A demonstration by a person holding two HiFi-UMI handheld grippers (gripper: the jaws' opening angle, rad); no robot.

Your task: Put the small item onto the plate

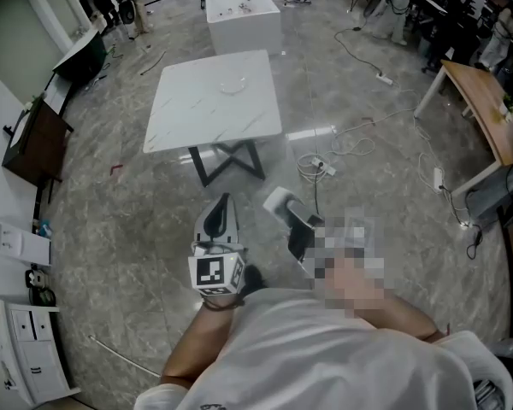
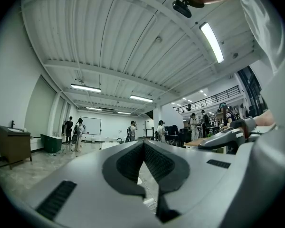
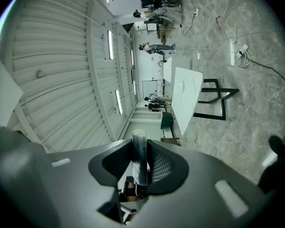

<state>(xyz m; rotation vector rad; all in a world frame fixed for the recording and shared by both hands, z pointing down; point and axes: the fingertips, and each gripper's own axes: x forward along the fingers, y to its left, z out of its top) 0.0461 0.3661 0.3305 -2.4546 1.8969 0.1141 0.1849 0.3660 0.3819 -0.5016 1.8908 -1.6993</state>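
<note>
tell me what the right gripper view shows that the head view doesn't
Only the right gripper view: the right gripper is shut on a slim grey cylinder standing between its jaws, and overhead there is a ribbed ceiling with strip lights.
Only the head view: the left gripper with its marker cube.
Both: the white table on black legs, and a power strip with loose cables on the grey floor.

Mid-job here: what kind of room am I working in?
Probably an open lab or workshop: white power strips and cables trail over the grey stone-look floor, long strip lights hang under a ribbed white ceiling, people stand far off.
</note>
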